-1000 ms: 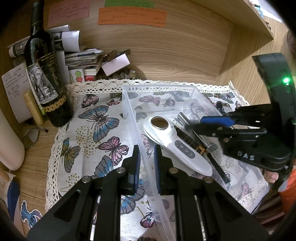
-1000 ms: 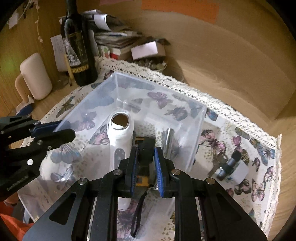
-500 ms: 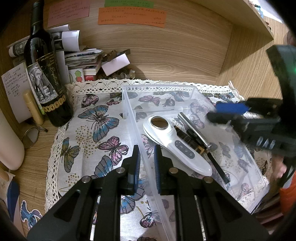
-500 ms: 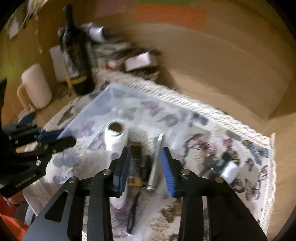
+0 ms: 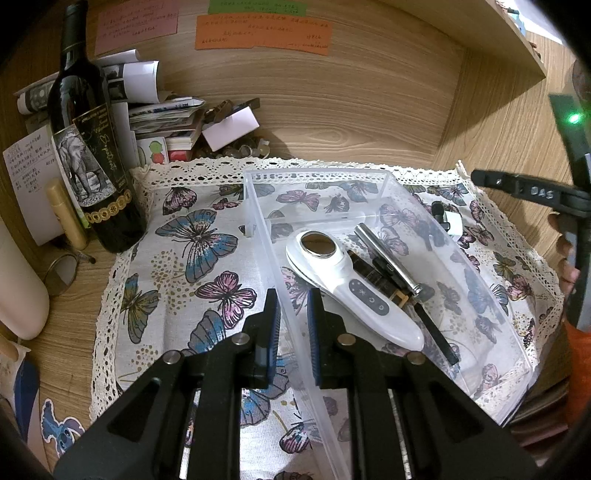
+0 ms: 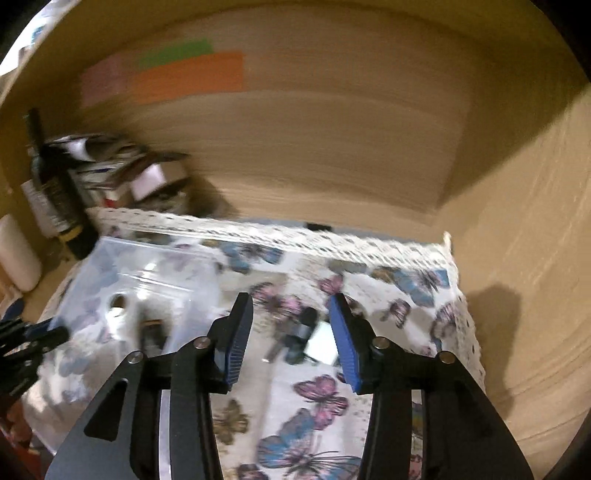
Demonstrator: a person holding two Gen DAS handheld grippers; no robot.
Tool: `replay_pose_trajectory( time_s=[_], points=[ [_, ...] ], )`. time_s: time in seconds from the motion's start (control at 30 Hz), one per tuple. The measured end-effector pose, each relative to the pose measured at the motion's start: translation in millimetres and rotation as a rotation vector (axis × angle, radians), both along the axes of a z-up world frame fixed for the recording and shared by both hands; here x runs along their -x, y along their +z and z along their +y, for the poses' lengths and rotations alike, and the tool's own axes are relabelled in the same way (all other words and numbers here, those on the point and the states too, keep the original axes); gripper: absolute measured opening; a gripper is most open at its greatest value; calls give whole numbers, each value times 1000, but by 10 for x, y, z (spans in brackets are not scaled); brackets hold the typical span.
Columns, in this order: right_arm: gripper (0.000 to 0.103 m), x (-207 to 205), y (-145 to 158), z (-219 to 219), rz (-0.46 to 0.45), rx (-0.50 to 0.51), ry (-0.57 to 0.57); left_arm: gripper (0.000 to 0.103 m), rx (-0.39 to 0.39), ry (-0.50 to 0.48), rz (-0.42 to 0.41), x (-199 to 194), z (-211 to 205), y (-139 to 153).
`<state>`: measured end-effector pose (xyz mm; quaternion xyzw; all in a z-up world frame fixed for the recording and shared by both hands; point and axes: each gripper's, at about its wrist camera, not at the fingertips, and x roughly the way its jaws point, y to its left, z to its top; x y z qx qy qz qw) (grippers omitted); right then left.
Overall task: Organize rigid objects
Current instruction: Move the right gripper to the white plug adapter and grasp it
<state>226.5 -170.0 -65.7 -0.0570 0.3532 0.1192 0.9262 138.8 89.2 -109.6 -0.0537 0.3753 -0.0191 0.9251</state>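
tools first, nearest you: your left tool [image 5: 293, 314] is clamped on the near left wall of the clear plastic bin [image 5: 369, 177], its blue pads pressed on either side of that thin wall. your right tool [image 6: 291, 336] stands with its jaws apart and nothing gripped; they have just been opening, and between them you see only the butterfly cloth [image 6: 314, 406] and, farther off and blurred, a small dark and white object [image 6: 310, 339] lying on the cloth outside the bin. in the left view that same small object [image 5: 448, 219] lies just beyond the bin's right wall.

inside the bin, a white handheld device [image 5: 351, 288] lies slanted with its round head toward the far end. just to its right lies a dark brown and black piece [image 5: 376, 275] with a black strap [image 5: 436, 334] trailing toward you, and touching that, a silver metal rod [image 5: 388, 258] on the same slant.

the cloth lies on a wooden tabletop [image 5: 66, 314]. to the far left a dark wine bottle [image 5: 92, 162] stands upright at the cloth's corner, with a stack of papers [image 5: 162, 114] behind it. on the far wooden wall you have an orange note [image 5: 262, 33], a green note [image 5: 258, 6] and a pink note [image 5: 136, 22].
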Motion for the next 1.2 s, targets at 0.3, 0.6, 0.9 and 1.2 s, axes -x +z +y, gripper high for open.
replay_pose_trajectory(
  time_s=[0.3, 0.6, 0.9, 1.2],
  points=[
    [40, -302, -483, -195, 133, 5, -62, 13, 7, -2, 0, 10, 5, -1],
    [40, -439, -676, -211, 183, -29, -76, 13, 7, -5, -1, 19, 9, -2],
    [38, -480, -809, -229, 233, -64, -52, 13, 4, -5, -1, 20, 10, -5],
    [40, -585, -798, -239, 253, -86, -43, 13, 2, -5, -2, 24, 18, -5]
  ],
)
